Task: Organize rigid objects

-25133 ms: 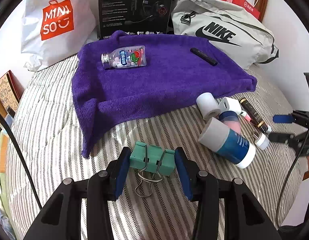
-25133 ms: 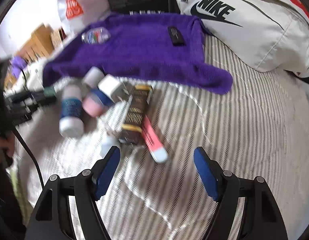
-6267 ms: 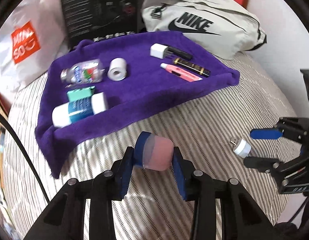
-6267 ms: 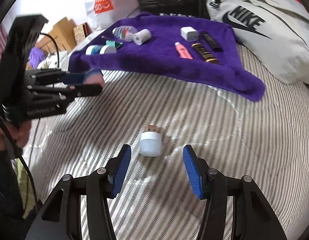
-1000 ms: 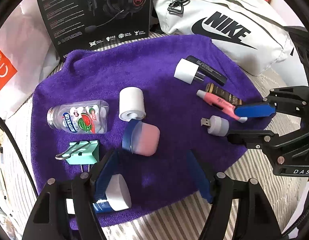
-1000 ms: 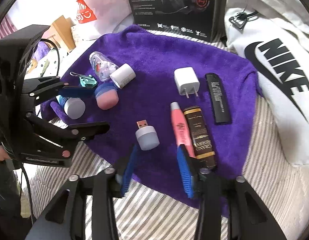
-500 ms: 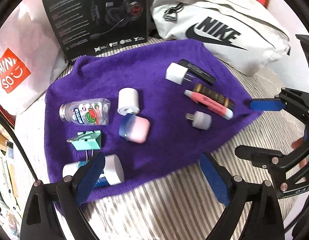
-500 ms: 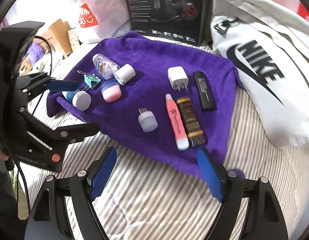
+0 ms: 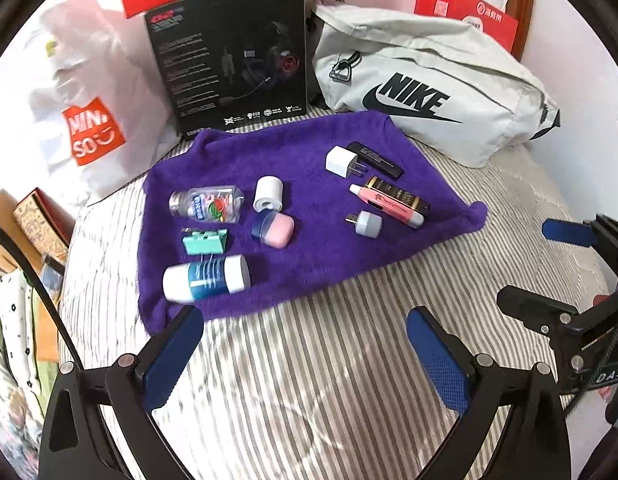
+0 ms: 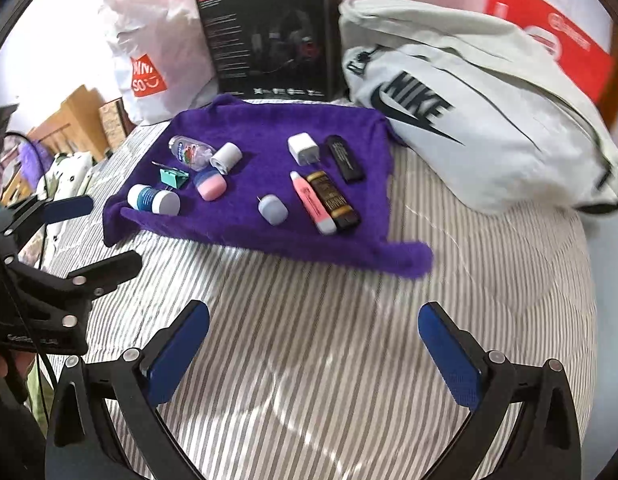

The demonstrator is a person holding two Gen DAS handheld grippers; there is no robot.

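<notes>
A purple towel (image 9: 309, 152) (image 10: 269, 128) lies on the striped bed with several small items on it. On its left are a clear candy bottle (image 9: 207, 204), a white roll (image 9: 268, 193), a pink and blue case (image 9: 273, 230), a green binder clip (image 9: 205, 241) and a blue and white bottle (image 9: 207, 278). On its right are a white charger (image 9: 341, 162), a black stick (image 9: 375, 155), a pink tube (image 9: 385, 205), a dark gold-lettered tube (image 9: 401, 196) and a small USB lamp (image 9: 367, 224) (image 10: 272, 209). My left gripper (image 9: 305, 344) and right gripper (image 10: 313, 340) hang open over the bare bed, nearer than the towel, both empty.
Behind the towel stand a black headset box (image 9: 233, 60), a white shopping bag (image 9: 81, 112) and a grey sports bag (image 9: 429, 96). Red paper bags (image 9: 465, 16) lean on the wall. The other gripper shows at each view's side edge (image 9: 565, 272) (image 10: 49, 248).
Both grippers have drawn back from the towel toward the near side of the bed, jaws wide. The USB lamp and pink case lie where they were let go.
</notes>
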